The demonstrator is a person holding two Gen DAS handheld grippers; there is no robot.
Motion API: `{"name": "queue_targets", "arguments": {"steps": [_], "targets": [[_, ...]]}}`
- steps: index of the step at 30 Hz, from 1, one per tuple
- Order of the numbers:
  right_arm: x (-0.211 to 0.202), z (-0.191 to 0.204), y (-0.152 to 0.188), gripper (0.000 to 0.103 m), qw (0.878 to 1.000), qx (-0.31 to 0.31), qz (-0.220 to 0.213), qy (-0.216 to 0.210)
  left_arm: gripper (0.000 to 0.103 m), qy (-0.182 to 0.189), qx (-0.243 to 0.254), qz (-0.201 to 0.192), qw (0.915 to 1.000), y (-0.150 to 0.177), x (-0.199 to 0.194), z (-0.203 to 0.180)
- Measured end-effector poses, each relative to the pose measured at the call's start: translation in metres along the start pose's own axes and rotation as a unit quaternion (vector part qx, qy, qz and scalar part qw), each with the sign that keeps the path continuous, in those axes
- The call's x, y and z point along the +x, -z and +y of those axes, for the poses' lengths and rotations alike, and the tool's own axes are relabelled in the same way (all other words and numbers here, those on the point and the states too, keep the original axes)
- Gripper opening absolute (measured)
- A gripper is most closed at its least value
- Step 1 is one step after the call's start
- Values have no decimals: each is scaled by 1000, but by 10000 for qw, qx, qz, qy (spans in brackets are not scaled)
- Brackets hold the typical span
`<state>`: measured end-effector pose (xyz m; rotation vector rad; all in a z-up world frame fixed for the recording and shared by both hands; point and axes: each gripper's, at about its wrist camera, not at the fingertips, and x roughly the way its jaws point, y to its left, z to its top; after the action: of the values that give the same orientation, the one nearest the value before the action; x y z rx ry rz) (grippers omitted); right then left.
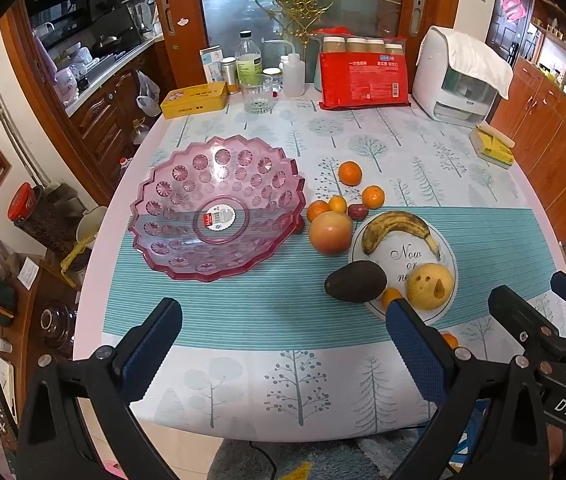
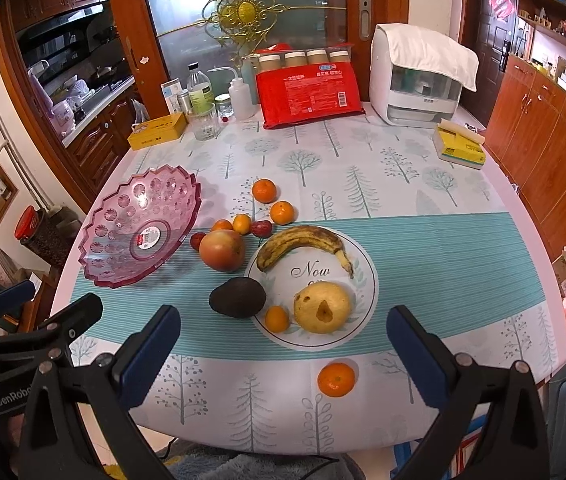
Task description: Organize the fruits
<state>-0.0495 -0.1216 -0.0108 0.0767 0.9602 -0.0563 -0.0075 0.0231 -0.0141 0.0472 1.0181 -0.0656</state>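
A pink plastic fruit bowl point(image 1: 219, 208) point(image 2: 139, 226) stands empty on the table's left. Right of it lie a banana point(image 1: 397, 229) point(image 2: 303, 244) and a yellow pear point(image 1: 431, 286) point(image 2: 322, 307) on a white plate point(image 1: 439, 240) point(image 2: 363, 272). A dark avocado point(image 1: 356, 281) point(image 2: 237, 297), a large apple point(image 1: 330, 233) point(image 2: 221, 250), several small oranges point(image 1: 350, 173) point(image 2: 263, 191) and small red fruits point(image 2: 261, 228) lie around. One orange point(image 2: 336, 379) sits alone near the front edge. My left gripper point(image 1: 283, 344) and right gripper point(image 2: 283, 352) are open, empty, above the front edge.
At the back stand a red pack of cups point(image 2: 309, 94), a white appliance point(image 2: 419, 80), bottles and a glass point(image 2: 205, 120), and a yellow tin point(image 2: 157, 131). A yellow sponge pack point(image 2: 459, 145) lies back right. Cabinets point(image 2: 543, 128) line the right wall.
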Motion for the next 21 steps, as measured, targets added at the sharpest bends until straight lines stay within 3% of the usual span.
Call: {"name": "queue_targets", "arguments": {"steps": [21], "targets": [[-7,15,5,103,9998,151,-91,23,102,94,221,-94,9997,-1,0,15]]}}
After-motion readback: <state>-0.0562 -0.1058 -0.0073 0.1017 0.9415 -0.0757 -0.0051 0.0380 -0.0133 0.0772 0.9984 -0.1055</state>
